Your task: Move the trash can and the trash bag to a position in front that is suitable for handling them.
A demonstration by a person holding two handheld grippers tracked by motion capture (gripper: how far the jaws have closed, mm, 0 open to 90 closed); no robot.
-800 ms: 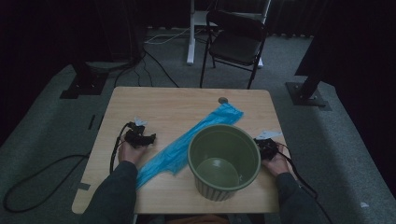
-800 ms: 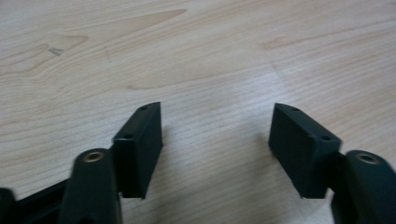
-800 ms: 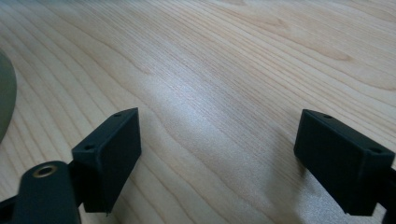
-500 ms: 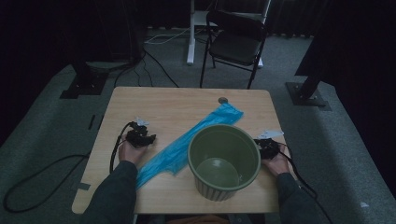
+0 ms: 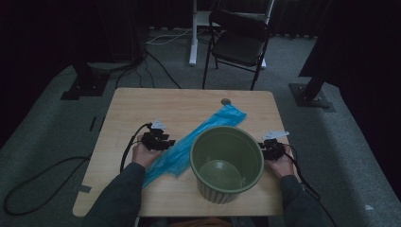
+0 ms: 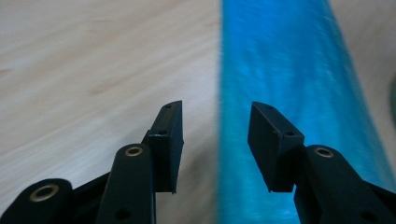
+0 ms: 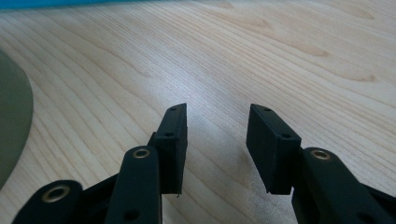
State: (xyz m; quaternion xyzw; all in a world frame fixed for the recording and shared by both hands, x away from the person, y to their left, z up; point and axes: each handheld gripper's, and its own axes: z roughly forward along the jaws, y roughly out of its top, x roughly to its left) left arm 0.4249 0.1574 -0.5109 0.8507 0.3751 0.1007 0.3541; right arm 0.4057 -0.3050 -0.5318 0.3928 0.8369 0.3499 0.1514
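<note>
A long blue plastic bag (image 5: pixel 201 137) lies flat and diagonally across the wooden table (image 5: pixel 142 109). A large ribbed green pot (image 5: pixel 227 163) stands upright on the bag's right side, near the front edge. My left gripper (image 5: pixel 165 142) sits at the bag's left edge. In the left gripper view its jaws (image 6: pixel 215 140) stand open just above the table, and the blue bag (image 6: pixel 289 79) runs ahead under the right jaw. My right gripper (image 5: pixel 265 147) is just right of the pot, its jaws (image 7: pixel 216 144) open over bare wood. The green pot (image 7: pixel 11 116) shows at the left of that view.
A small dark round mark (image 5: pixel 225 101) sits near the table's far edge. A black folding chair (image 5: pixel 239 45) and a white stand (image 5: pixel 194 33) are on the floor beyond. Cables (image 5: pixel 127 146) trail from the left gripper over the table's left side.
My left gripper has slid a little to the right, up to the edge of the blue bag. The right gripper, the pot and the bag have stayed put.
</note>
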